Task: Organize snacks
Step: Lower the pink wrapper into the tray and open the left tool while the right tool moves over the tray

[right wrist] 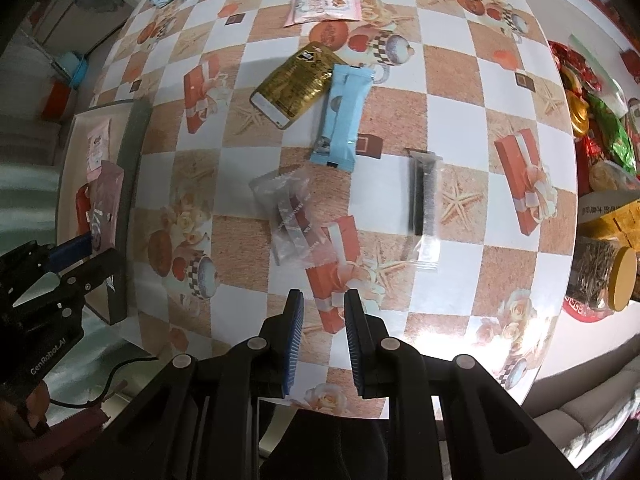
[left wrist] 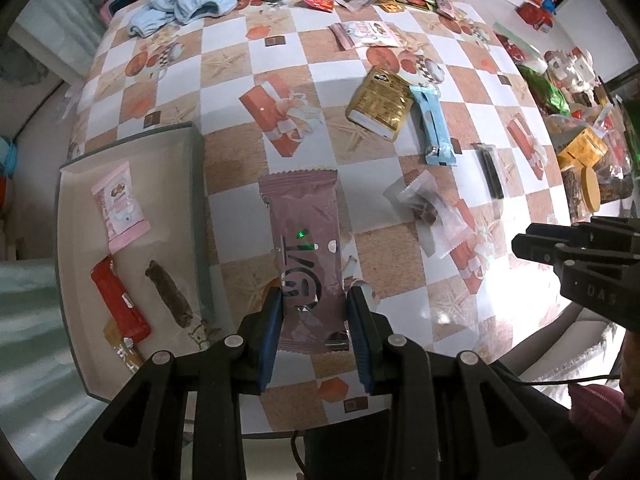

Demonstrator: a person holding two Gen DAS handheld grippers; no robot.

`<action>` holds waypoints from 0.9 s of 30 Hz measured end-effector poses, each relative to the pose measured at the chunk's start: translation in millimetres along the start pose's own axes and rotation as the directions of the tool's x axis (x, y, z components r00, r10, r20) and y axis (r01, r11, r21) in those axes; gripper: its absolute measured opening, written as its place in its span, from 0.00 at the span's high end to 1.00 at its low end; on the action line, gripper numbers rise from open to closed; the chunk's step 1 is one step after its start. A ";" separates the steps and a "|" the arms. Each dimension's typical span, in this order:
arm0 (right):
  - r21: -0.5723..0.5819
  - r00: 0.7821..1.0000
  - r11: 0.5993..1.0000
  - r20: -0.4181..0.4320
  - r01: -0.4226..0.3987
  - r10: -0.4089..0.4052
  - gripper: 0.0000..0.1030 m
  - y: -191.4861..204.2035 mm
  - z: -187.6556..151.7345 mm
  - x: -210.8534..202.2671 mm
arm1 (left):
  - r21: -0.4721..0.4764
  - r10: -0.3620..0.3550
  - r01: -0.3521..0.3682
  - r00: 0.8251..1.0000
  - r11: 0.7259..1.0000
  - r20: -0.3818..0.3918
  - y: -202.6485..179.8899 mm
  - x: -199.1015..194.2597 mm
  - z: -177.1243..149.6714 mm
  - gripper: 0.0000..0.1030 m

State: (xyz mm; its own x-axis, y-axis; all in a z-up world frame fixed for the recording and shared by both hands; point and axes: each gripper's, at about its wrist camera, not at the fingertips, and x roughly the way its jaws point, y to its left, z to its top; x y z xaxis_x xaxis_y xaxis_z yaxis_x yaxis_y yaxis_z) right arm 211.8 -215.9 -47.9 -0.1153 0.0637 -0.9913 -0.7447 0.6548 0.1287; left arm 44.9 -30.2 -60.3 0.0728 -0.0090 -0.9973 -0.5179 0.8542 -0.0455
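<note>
Left wrist: left hand-held gripper [left wrist: 314,312] clamps mauve snack packet [left wrist: 306,248] — beside tray [left wrist: 68,240].

Both grippers, left [left wrist: 314,320] and right [right wrist: 322,332], are black plastic with blue ribbed pads [right wrist: 294,344], silver screws [left wrist: 234,341]; white "GenRobot.AI" lettering, black cable.
</note>
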 end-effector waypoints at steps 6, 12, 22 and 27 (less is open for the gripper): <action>-0.036 1.000 0.999 0.006 0.013 -0.013 0.77 13.9 7.4 -3.1 | -0.044 -0.004 0.005 1.000 0.999 0.015 14.6 -3.5 -5.9 0.66; -0.090 1.000 0.996 0.015 0.021 -0.020 0.77 36.7 18.7 -5.2 | -0.111 -0.001 0.003 1.000 0.994 0.026 37.3 -6.3 -16.1 0.66; -0.226 1.000 0.974 0.014 0.028 -0.026 0.77 94.0 33.0 -2.1 | -0.248 0.014 -0.003 0.999 0.969 0.041 81.6 -11.0 -39.9 0.66; -0.297 1.000 0.955 0.012 0.026 -0.023 0.77 129.2 41.5 -0.1 | -0.313 0.021 -0.005 0.999 0.950 0.047 104.3 -12.6 -54.7 0.66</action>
State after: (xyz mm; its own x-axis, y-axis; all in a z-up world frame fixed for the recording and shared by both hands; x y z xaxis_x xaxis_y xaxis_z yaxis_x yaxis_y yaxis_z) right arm 142.8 -100.1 -32.3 -0.0900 0.0572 -0.9943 -0.9089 0.4034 0.1055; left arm -56.7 30.5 -55.6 0.1018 0.0330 -0.9943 -0.7589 0.6488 -0.0562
